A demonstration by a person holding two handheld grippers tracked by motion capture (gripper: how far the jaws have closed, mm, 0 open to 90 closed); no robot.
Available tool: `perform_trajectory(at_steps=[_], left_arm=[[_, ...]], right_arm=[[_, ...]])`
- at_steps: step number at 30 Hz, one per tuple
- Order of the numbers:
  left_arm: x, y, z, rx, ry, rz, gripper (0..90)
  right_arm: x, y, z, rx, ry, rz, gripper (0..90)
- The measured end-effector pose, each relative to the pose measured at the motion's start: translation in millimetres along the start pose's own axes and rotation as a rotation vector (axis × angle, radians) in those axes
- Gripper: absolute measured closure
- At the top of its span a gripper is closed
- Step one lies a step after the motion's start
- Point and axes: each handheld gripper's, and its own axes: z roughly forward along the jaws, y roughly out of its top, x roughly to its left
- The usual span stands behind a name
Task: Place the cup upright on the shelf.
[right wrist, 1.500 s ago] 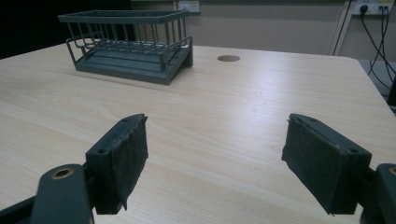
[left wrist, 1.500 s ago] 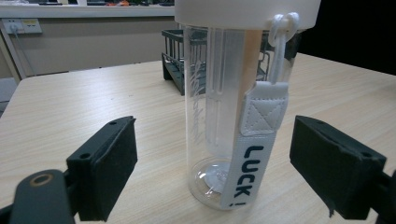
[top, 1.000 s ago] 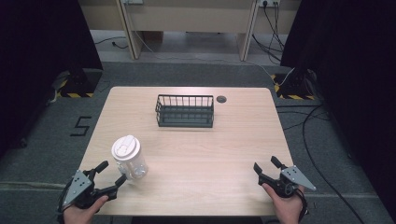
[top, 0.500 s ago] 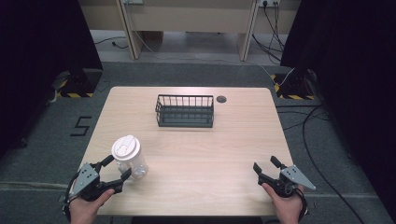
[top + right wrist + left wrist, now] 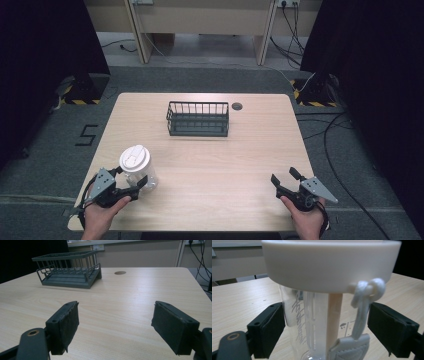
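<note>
- Looking down from the high view, the clear plastic bottle with a white lid (image 5: 136, 166) stands near the wooden table's (image 5: 225, 165) front left corner, between the spread jaws of the left gripper (image 5: 134, 181); the right gripper (image 5: 284, 177) rests released at the front right, well apart from the dark wire basket (image 5: 198, 119).
- Left gripper view: both pads flank the bottle (image 5: 317, 325) without pressing; the white cord loop (image 5: 364, 305) hangs by one pad and could get pinched, skewing the grasp.
- Right gripper view: jaws wide, holding nothing.

- looks like a lab or test room, not a home
- black curtains (image 5: 45, 45) on both sides
- hazard-striped stand bases (image 5: 80, 95), loose cables (image 5: 340, 135) across grey floor (image 5: 45, 165)
</note>
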Motion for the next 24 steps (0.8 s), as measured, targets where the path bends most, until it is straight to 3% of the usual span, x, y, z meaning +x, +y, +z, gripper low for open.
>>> perform_trajectory(at_steps=[11, 24], left_arm=[[3.1, -6.6, 14.9, 0.008, -0.017, -0.025, 13.4], [5.1, -6.7, 17.1, -0.018, -0.033, -0.033, 16.5]], right_arm=[[0.3, -0.9, 1.1, 0.01, 0.002, -0.002, 21.9], [0.4, -1.1, 1.2, 0.014, 0.004, -0.001, 21.9]])
